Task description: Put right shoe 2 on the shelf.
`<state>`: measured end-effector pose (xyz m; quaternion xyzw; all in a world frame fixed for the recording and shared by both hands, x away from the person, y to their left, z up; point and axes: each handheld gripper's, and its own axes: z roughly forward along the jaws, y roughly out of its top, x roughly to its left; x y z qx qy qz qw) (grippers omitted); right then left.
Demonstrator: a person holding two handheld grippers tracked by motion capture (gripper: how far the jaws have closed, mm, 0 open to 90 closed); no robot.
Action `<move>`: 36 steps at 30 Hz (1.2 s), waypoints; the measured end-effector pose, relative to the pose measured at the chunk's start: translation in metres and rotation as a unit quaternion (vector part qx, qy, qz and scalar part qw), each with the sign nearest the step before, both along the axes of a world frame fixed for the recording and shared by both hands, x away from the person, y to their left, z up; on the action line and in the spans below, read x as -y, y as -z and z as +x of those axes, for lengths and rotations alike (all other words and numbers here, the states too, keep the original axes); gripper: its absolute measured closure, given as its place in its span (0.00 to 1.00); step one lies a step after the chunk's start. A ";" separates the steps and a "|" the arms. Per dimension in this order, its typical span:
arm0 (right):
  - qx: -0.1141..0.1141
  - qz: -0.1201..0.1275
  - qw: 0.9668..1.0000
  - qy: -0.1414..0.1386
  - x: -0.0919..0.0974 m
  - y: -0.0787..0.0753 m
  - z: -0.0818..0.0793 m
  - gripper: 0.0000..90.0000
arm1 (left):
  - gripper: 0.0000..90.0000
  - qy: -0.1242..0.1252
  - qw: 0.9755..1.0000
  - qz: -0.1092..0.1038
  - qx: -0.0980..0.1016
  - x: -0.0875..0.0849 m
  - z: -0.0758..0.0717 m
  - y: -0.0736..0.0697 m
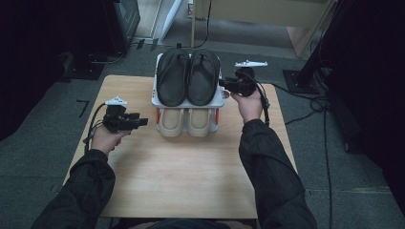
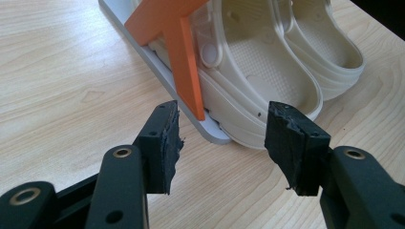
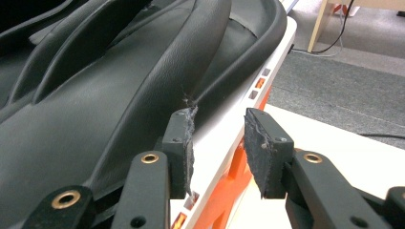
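Note:
A small two-tier rack (image 1: 154, 93) with white shelves stands at the table's far middle. A pair of black sandals (image 1: 187, 76) lies on its top shelf, and a pair of beige clogs (image 1: 185, 121) on the lower one. My left gripper (image 1: 142, 122) rests left of the rack. In the left gripper view it (image 2: 224, 126) is open, facing the nearest clog (image 2: 267, 71) and an orange support (image 2: 184, 62). My right gripper (image 1: 222, 86) is at the top shelf's right edge. Its jaws (image 3: 218, 131) are open astride the white shelf rim (image 3: 267, 62), the left pad beside a sandal (image 3: 95, 105).
The wooden table (image 1: 181, 176) has bare room in front of the rack. Cables (image 1: 325, 119) trail over the grey floor on the right. Pale wooden furniture (image 1: 267, 14) stands behind, and dark equipment (image 1: 119, 24) at the back left.

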<state>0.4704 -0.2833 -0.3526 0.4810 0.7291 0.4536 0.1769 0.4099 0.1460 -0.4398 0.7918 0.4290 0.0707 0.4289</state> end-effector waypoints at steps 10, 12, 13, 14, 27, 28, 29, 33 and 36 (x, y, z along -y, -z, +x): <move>0.013 -0.001 1.000 -0.012 0.011 0.003 -0.016 0.67 | 0.51 -0.002 1.000 0.001 0.001 -0.001 0.000 0.001; 0.016 -0.002 1.000 -0.014 0.014 0.004 -0.020 0.66 | 0.51 -0.002 1.000 0.002 0.000 -0.001 0.000 0.001; 0.016 -0.003 1.000 -0.016 0.015 0.005 -0.022 0.65 | 0.51 0.000 1.000 0.004 0.000 -0.001 0.000 0.001; 0.017 -0.006 1.000 -0.017 0.017 0.006 -0.025 0.65 | 0.51 0.000 1.000 0.005 -0.001 -0.001 -0.001 0.001; 0.013 -0.012 1.000 -0.023 0.037 0.030 -0.050 0.62 | 0.51 -0.004 1.000 0.009 0.003 -0.004 -0.001 0.005; 0.010 -0.013 1.000 -0.024 0.039 0.033 -0.052 0.62 | 0.51 -0.005 1.000 0.009 0.004 -0.004 -0.001 0.006; 0.011 -0.014 1.000 -0.025 0.040 0.036 -0.055 0.62 | 0.51 -0.004 1.000 0.010 0.004 -0.004 -0.001 0.006; 0.007 -0.020 0.999 -0.028 0.046 0.047 -0.064 0.61 | 0.50 -0.007 1.000 0.012 0.002 -0.004 0.000 0.008; 0.001 -0.026 0.999 -0.029 0.050 0.056 -0.070 0.61 | 0.49 -0.010 1.000 0.013 0.002 -0.005 0.000 0.009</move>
